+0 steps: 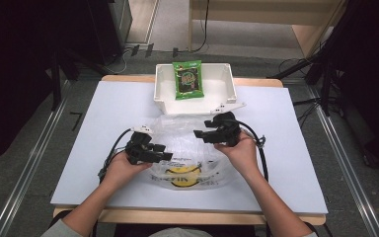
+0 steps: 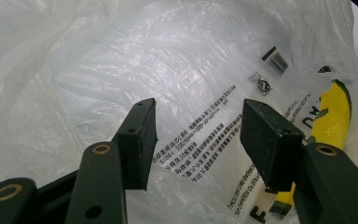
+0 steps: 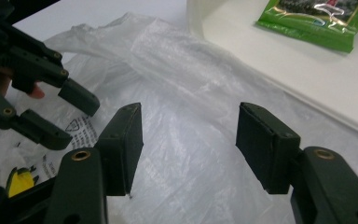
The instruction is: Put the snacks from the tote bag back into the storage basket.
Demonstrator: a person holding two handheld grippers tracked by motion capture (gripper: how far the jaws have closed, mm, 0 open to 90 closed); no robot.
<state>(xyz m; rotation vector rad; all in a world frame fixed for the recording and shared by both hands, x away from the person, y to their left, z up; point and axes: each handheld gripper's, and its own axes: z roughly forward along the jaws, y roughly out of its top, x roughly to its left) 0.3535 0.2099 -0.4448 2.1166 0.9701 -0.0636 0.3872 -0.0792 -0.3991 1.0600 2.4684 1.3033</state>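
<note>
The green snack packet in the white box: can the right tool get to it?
Probably yes. The right tool is open over the plastic bag, and the green snack packet lies uncovered in the open-topped white box just beyond, with nothing between.

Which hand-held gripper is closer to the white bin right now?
The right hand-held gripper. It sits over the far part of the plastic bag, just short of the white bin; the left hand-held gripper is lower, nearer the bag's yellow print.
</note>
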